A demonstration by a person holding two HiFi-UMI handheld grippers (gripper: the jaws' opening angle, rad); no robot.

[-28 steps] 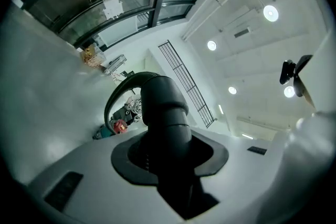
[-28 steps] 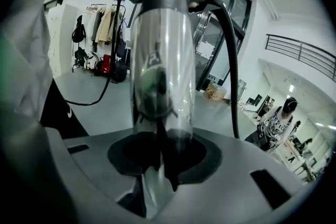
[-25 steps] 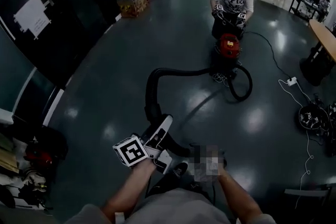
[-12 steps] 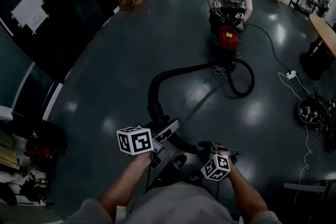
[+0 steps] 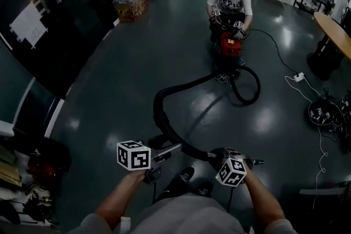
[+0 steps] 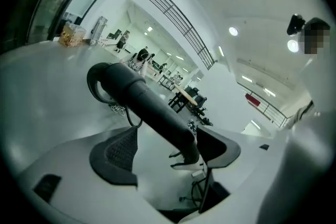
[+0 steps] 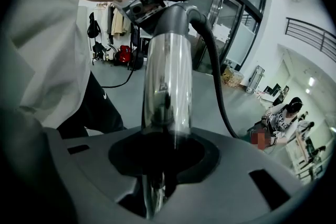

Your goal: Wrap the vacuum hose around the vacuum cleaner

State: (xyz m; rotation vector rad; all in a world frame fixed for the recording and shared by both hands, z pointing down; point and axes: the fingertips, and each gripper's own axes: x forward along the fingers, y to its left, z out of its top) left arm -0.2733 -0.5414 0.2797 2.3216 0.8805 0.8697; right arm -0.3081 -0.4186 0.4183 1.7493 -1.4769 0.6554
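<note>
A black vacuum hose (image 5: 164, 123) runs from the red vacuum cleaner (image 5: 230, 44) across the floor and curves back toward me. My left gripper (image 5: 164, 157) is at the lower middle of the head view. In the left gripper view the hose (image 6: 152, 113) passes between the jaws of the left gripper (image 6: 168, 149), which have just been opening and stand wide, with neither pad pressing on it. My right gripper (image 5: 222, 156) is shut on the hose's shiny metal end tube (image 7: 167, 86), which rises from between the jaws of the right gripper (image 7: 163, 157).
Another person (image 5: 229, 0) crouches behind the vacuum cleaner, hands on it. A power strip (image 5: 299, 77) and cable lie to the right, near a round table base (image 5: 322, 60). A box (image 5: 130, 4) stands at the far left wall. Clutter (image 5: 30, 172) fills the lower left.
My left gripper has come off the hose, opened wide and dropped lower and leftward. My right gripper has come into view at the lower right, holding the hose's end.
</note>
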